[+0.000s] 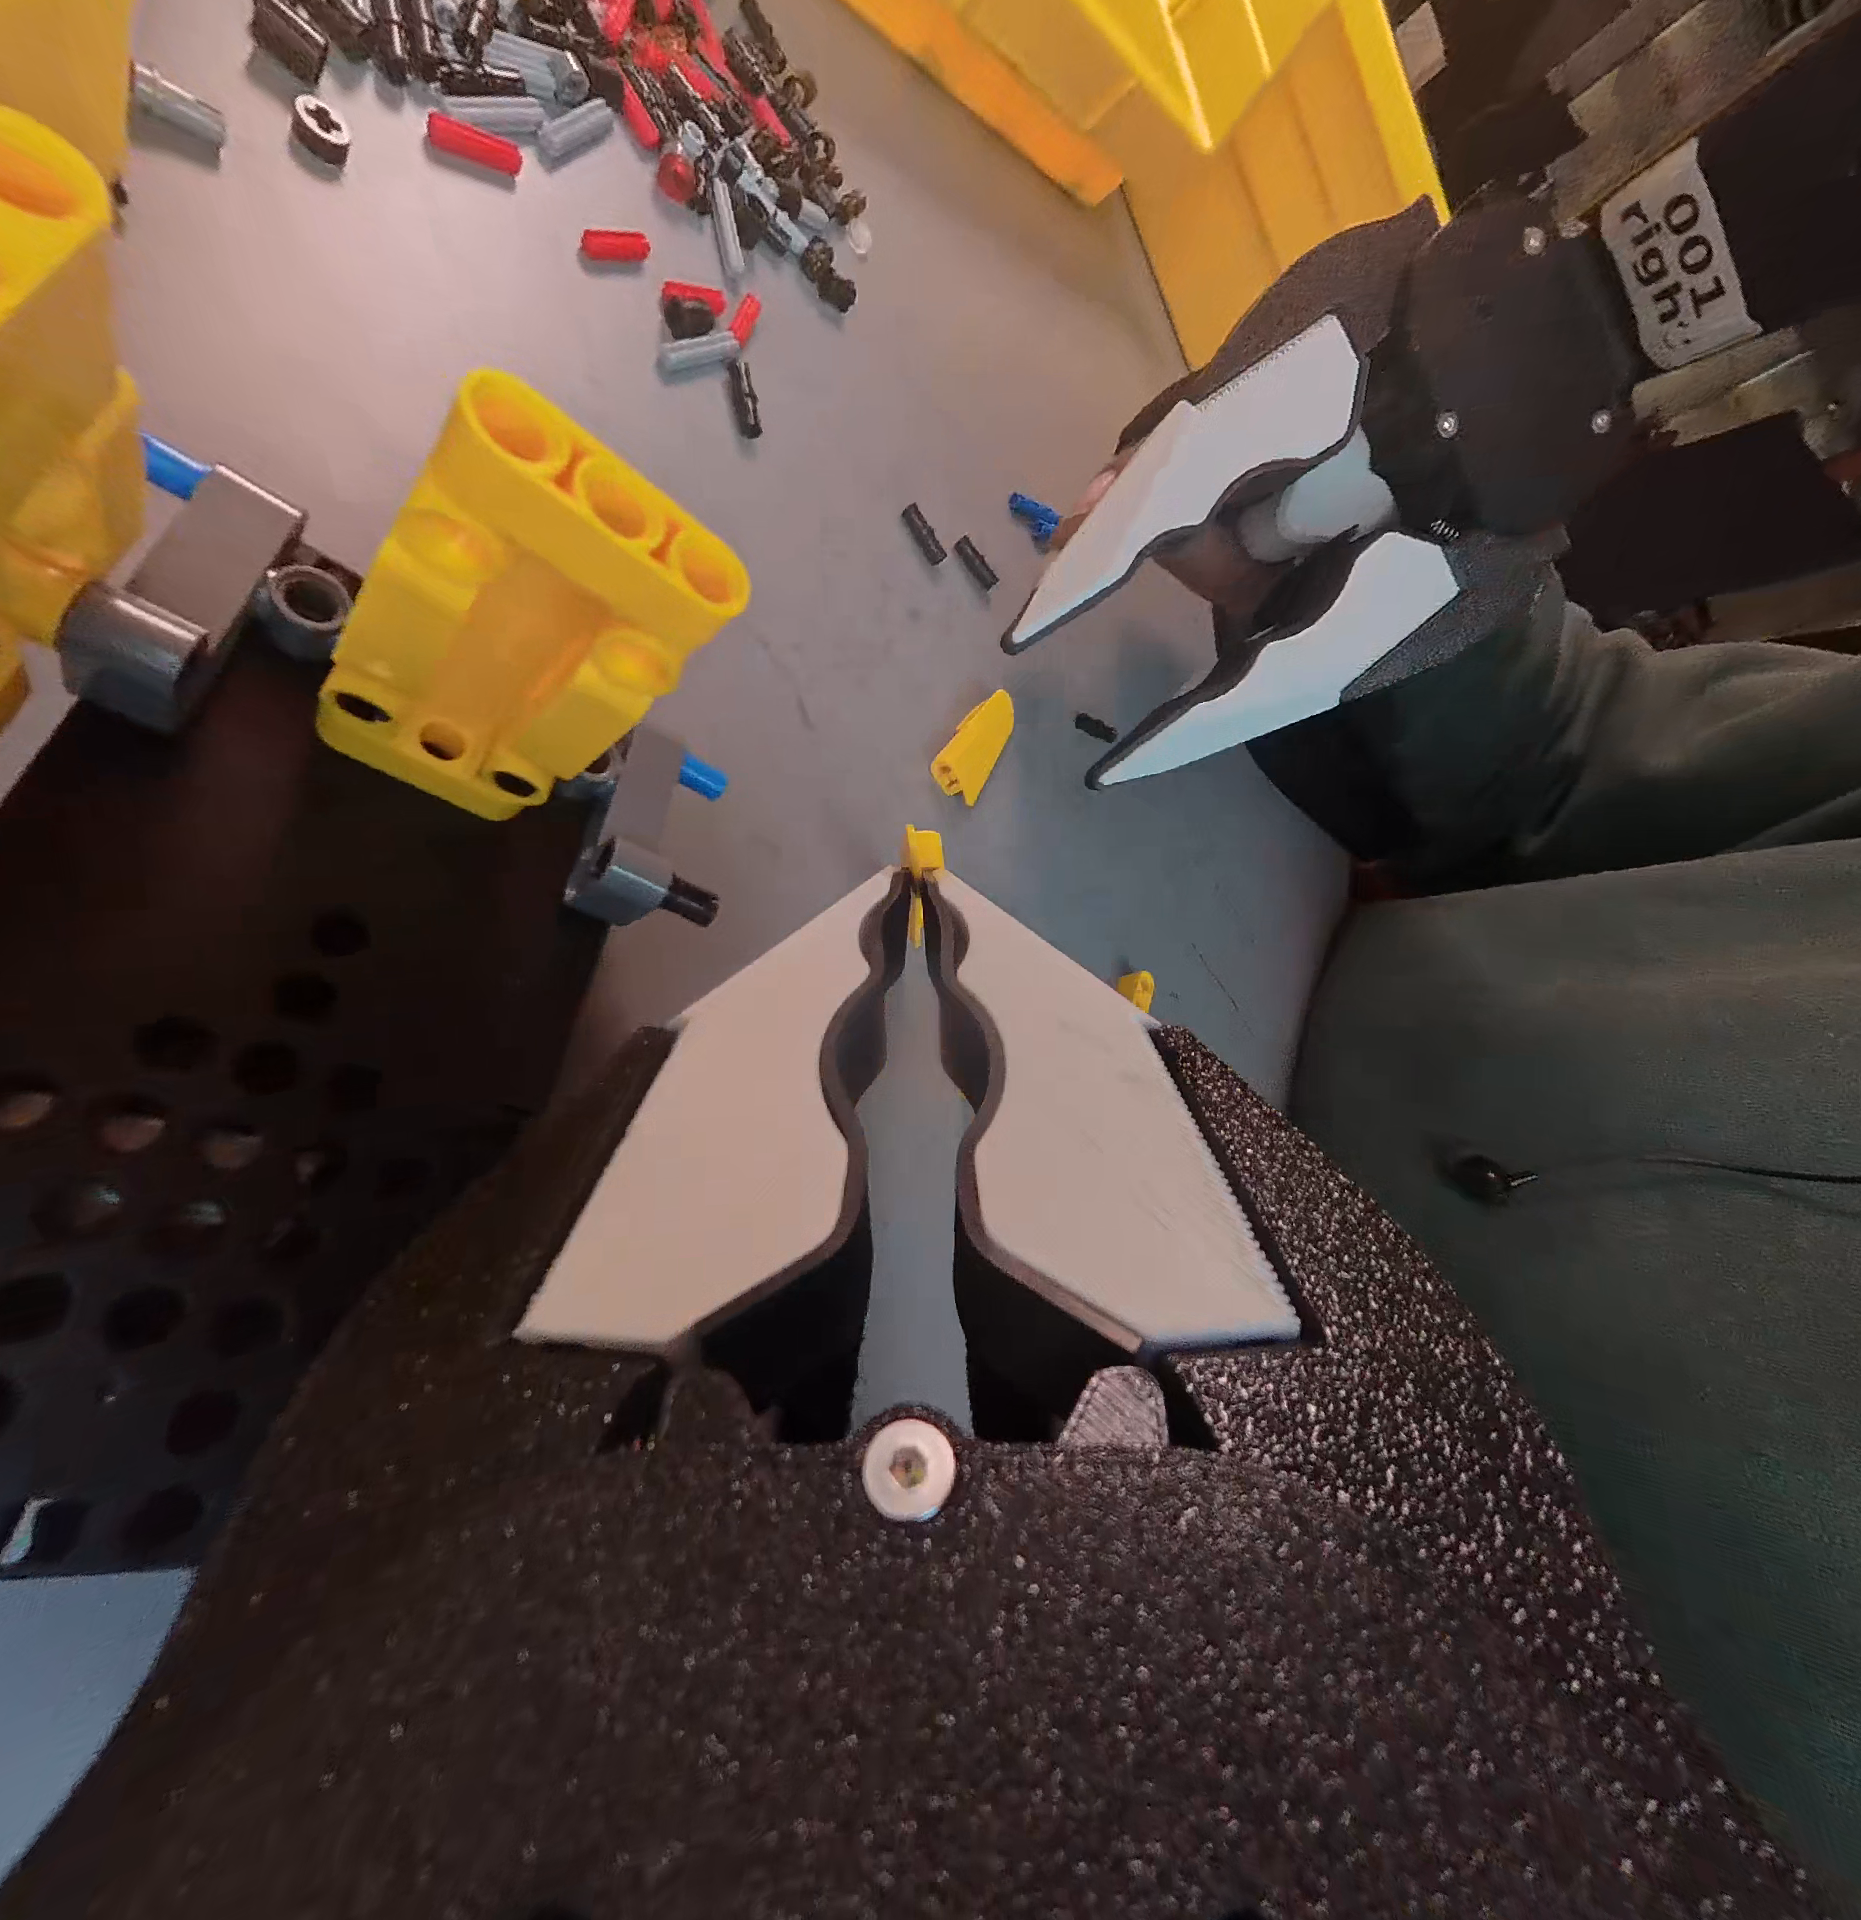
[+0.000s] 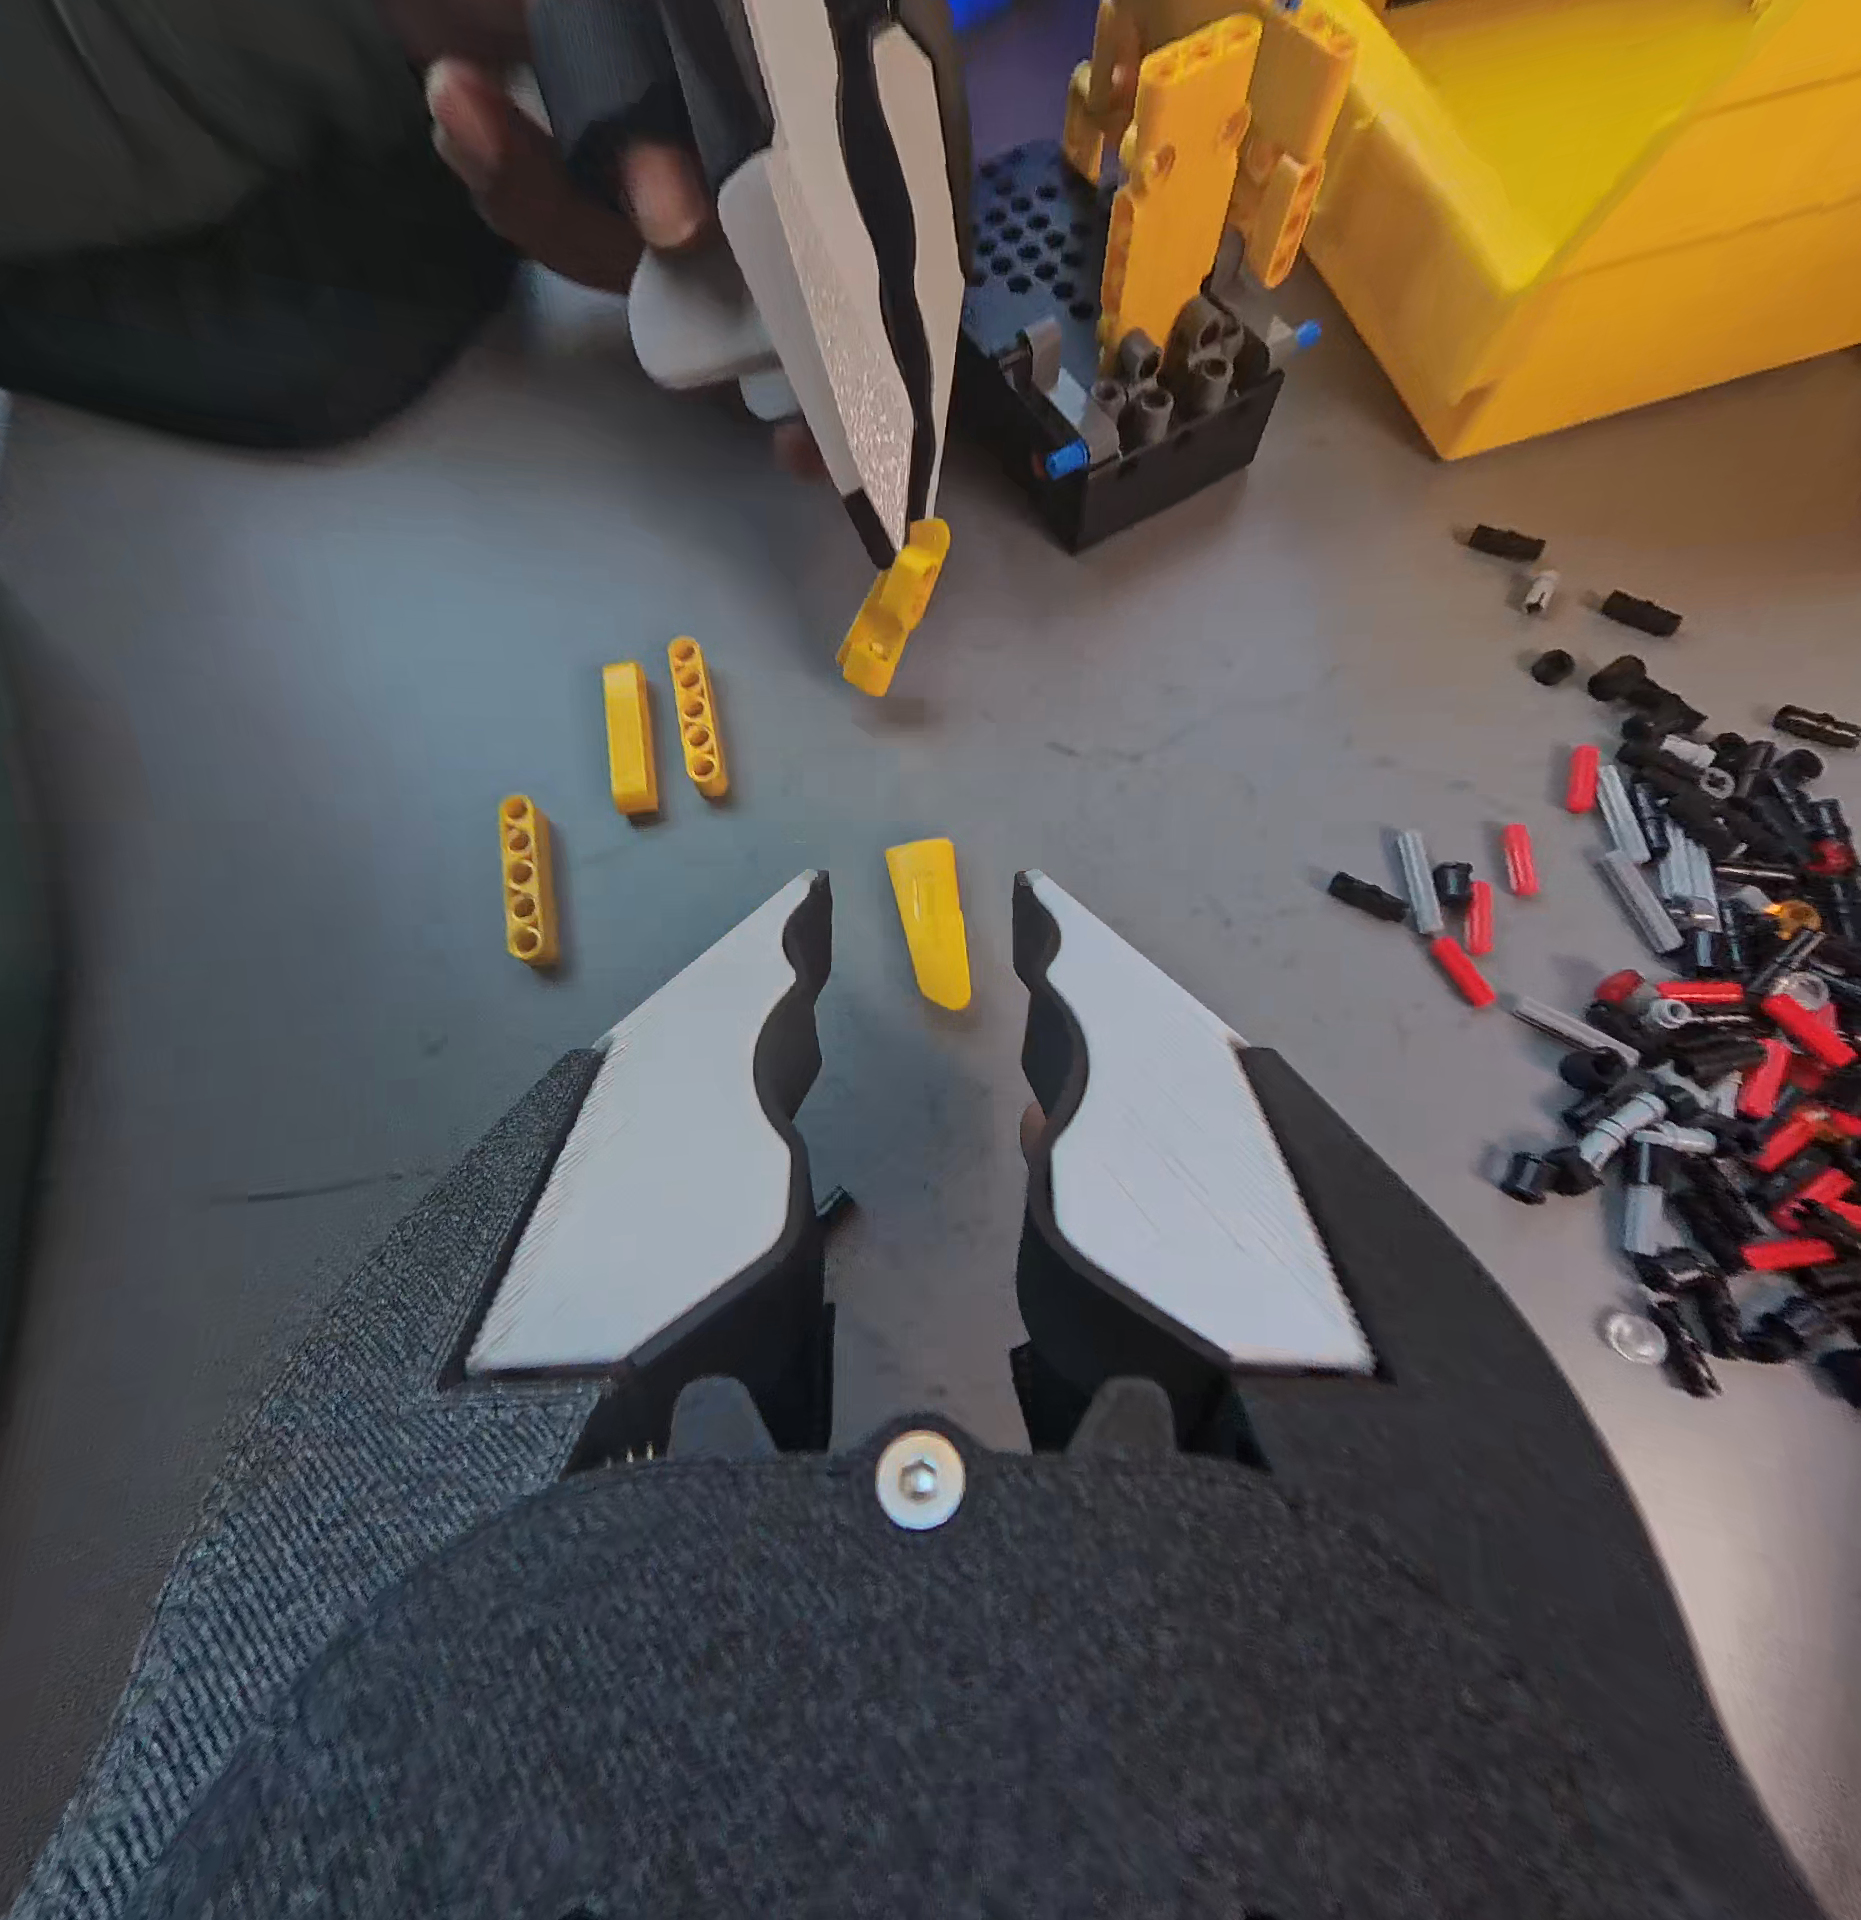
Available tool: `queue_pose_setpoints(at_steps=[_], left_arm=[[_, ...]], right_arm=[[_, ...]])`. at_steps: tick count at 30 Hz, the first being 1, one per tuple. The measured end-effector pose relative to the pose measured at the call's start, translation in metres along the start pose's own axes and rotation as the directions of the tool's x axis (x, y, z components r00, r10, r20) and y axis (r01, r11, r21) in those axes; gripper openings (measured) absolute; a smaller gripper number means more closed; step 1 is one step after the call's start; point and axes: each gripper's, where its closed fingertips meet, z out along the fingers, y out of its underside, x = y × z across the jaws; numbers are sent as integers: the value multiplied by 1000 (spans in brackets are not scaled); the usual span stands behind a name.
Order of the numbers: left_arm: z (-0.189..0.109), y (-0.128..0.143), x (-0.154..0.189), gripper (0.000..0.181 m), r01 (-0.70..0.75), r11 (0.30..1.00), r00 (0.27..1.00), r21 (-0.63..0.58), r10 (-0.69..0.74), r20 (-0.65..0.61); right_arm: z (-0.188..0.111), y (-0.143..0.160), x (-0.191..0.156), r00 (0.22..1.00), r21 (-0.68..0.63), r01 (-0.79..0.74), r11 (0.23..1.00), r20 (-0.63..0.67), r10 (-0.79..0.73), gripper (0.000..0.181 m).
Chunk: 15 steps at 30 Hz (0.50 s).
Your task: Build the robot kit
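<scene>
Left gripper [image 1: 918, 878] pinching a small yellow piece [image 2: 894, 608], right gripper [image 2: 921, 883] spread wide over a yellow wedge [image 2: 931, 923].

The wedge lies on the grey table [image 2: 282, 644] between the right tips, untouched. Looks like light, stiff, smooth plastic, so I'd grab its long flat sides. Just past it: three yellow beams [image 2: 627, 736], then the held piece hanging above the table, then the black block [image 2: 1165, 457] with yellow parts, and a pile of pins [image 2: 1736, 1039] off right.
</scene>
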Motion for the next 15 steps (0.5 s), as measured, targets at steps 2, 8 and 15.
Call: queue_pose_setpoints(at_steps=[2, 8, 15], left_arm=[[1, 2, -6, 1, -26, 999, 998, -20, 28, 60], [5, 15, -12, 4, -92, 989, 983, -116, 109, 147], [5, 17, -16, 11, -177, 971, 948, -163, 213, 239]], right_arm=[[2, 10, 3, 998, -65, 52, 997, -38, -54, 37], [5, 22, 2, 995, -137, 83, 987, -39, -89, 38], [5, 25, 2, 996, -156, 76, 985, -33, -82, 36]])
